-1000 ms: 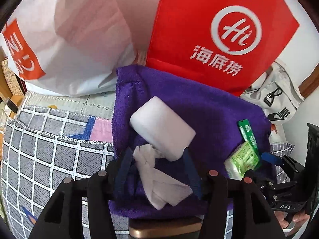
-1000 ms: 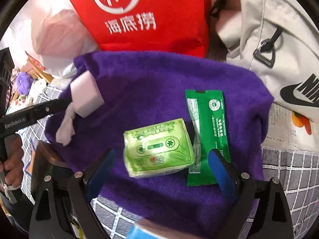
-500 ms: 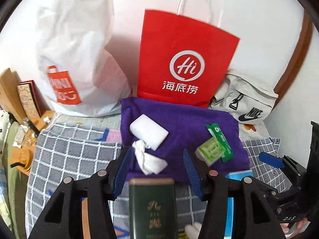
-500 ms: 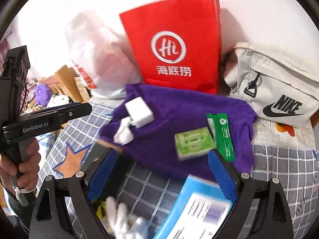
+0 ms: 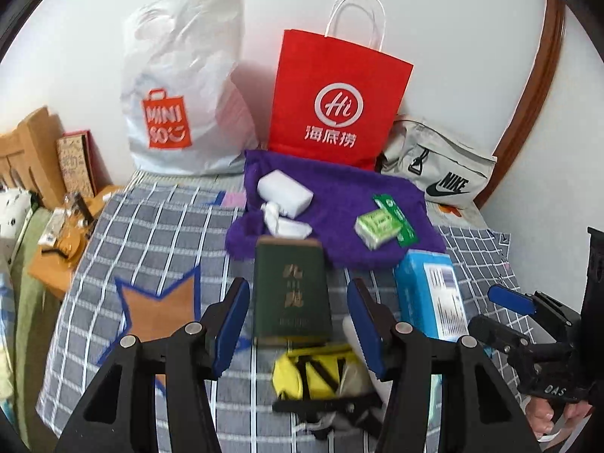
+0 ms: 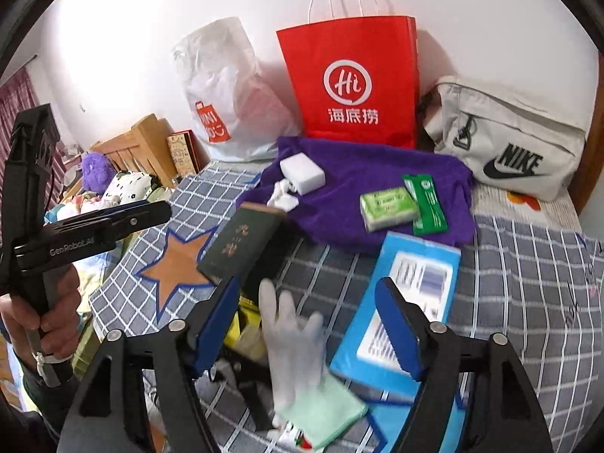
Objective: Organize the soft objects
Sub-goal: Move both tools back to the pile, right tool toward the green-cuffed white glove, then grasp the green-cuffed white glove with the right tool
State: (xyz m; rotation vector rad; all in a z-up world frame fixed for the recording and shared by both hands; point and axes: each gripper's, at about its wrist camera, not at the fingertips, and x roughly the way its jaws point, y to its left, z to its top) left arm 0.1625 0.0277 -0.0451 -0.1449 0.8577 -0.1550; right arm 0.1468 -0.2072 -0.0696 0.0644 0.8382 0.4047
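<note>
A bed with a grey checked cover (image 5: pixel 158 226) is filling both views, with a white wall behind and a red paper bag (image 5: pixel 336 105), a white plastic bag (image 5: pixel 181 87) and a beige sling bag (image 6: pixel 509 139) standing along the far edge. A purple towel (image 5: pixel 339 204) is lying at the far middle, carrying a white sponge block (image 5: pixel 285 192), a crumpled tissue (image 5: pixel 283 224), a green tissue pack (image 5: pixel 375 226) and a green sachet (image 5: pixel 400 219).

Left gripper (image 5: pixel 298 324) is hanging over the near bed, jaws standing half apart with nothing between the pads. Right gripper (image 6: pixel 305 332) is empty too, jaws closing at this moment, no pad pressing on anything.

The white glove (image 6: pixel 290 336) is lying directly under the right gripper, long axis running near to far, fingers pointing far; the right hand is the nearer 1. A mint cloth (image 6: pixel 324 411) is touching its near end. The yellow pouch (image 5: pixel 313 373) is sitting just under the left gripper.

Crowding: a dark green box (image 5: pixel 290 290) just far of the pouch, a blue box (image 6: pixel 407 302) just right of the glove. Open cover is lying left, around the orange star (image 5: pixel 162 309), and right toward the bed edge. Likely next: dropping straight onto the glove, keeping clear of the blue box.
</note>
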